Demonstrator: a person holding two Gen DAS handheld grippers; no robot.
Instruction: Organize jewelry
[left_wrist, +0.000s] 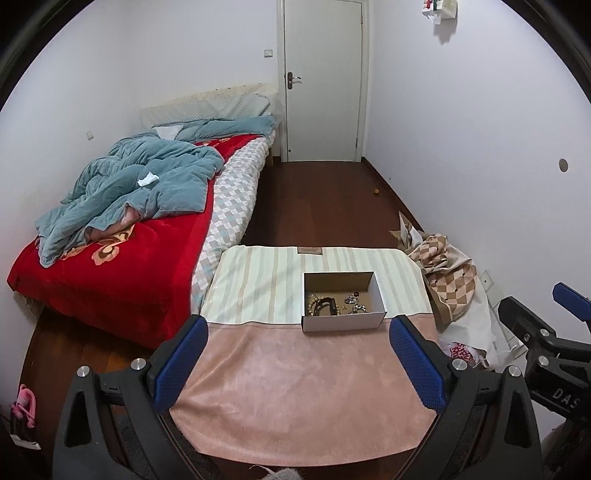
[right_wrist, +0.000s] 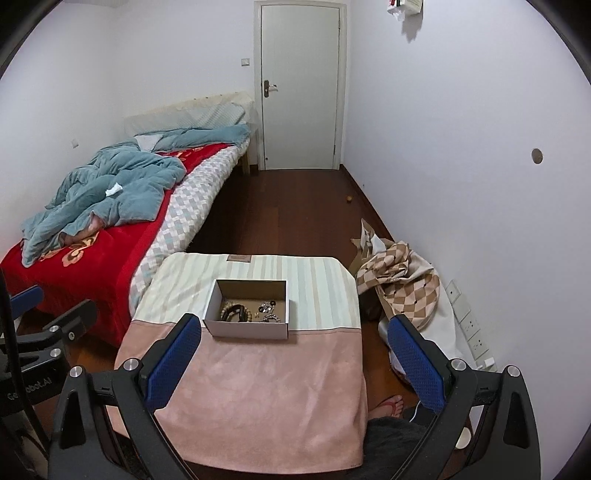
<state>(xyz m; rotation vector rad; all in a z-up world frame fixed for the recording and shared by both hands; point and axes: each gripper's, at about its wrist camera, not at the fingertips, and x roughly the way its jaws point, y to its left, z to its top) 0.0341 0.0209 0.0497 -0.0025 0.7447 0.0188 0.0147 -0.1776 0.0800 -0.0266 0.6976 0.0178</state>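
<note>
A small open cardboard box (left_wrist: 380, 297) stands on a table covered by a pink and striped cloth (left_wrist: 295, 387). Inside it lie a beaded bracelet (left_wrist: 320, 306) and several small metal jewelry pieces (left_wrist: 356, 302). The box shows in the right wrist view (right_wrist: 247, 329) with the bracelet (right_wrist: 232, 312) and small pieces (right_wrist: 269, 310). My left gripper (left_wrist: 298, 332) is open and empty, held above the pink cloth short of the box. My right gripper (right_wrist: 295, 332) is open and empty, right of the box over the cloth (right_wrist: 258, 398).
A bed with a red blanket (left_wrist: 122, 266) and blue quilt stands left of the table. A checkered fabric heap (left_wrist: 447, 273) lies on the floor at the right. A white door (left_wrist: 321, 81) is at the far end. A foot in a sandal (right_wrist: 388, 404) is beside the table.
</note>
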